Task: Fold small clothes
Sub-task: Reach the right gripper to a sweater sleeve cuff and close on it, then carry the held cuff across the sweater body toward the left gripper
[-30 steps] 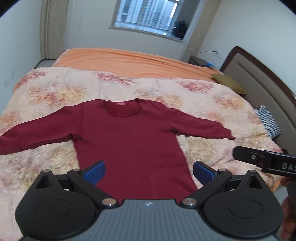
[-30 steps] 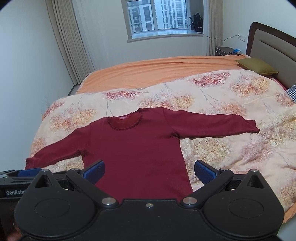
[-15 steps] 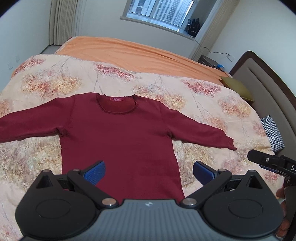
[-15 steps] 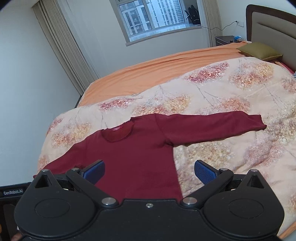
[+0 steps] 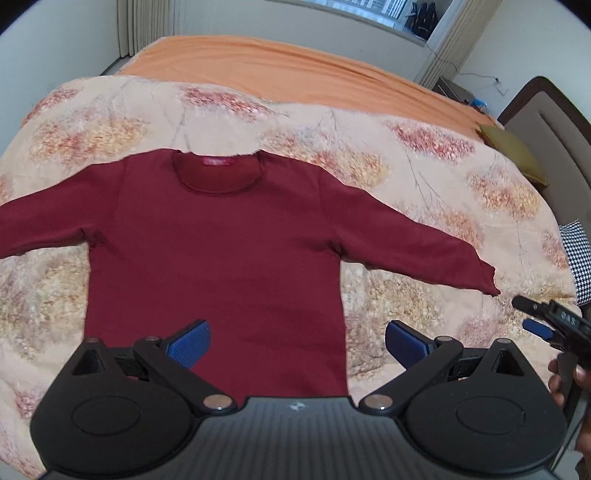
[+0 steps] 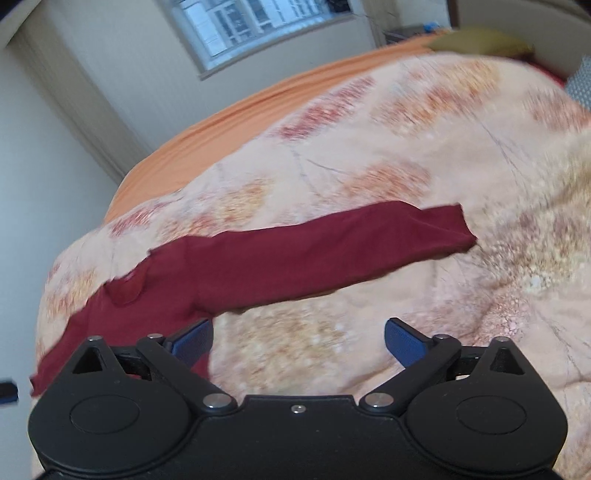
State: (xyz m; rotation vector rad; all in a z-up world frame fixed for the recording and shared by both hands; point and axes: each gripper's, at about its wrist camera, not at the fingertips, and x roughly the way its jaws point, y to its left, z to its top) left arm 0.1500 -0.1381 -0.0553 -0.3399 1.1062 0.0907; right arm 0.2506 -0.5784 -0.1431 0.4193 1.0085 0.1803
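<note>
A dark red long-sleeved top [image 5: 221,251] lies flat and face up on the floral quilt [image 5: 424,155], both sleeves spread out. My left gripper [image 5: 297,341] is open and empty, above the top's hem. My right gripper [image 6: 298,341] is open and empty, over bare quilt just below the top's right sleeve [image 6: 332,251]. The right gripper also shows at the right edge of the left wrist view [image 5: 543,321], close to the sleeve's cuff [image 5: 484,277].
An orange sheet [image 5: 295,70] covers the far half of the bed. An olive pillow [image 5: 513,151] and a houndstooth pillow [image 5: 580,258] lie by the headboard [image 5: 554,122] on the right. A window [image 6: 258,22] and curtains are beyond the bed.
Both grippers have come lower and closer to the quilt. The right gripper has swung right, from over the top's body toward its right sleeve. Both stayed open.
</note>
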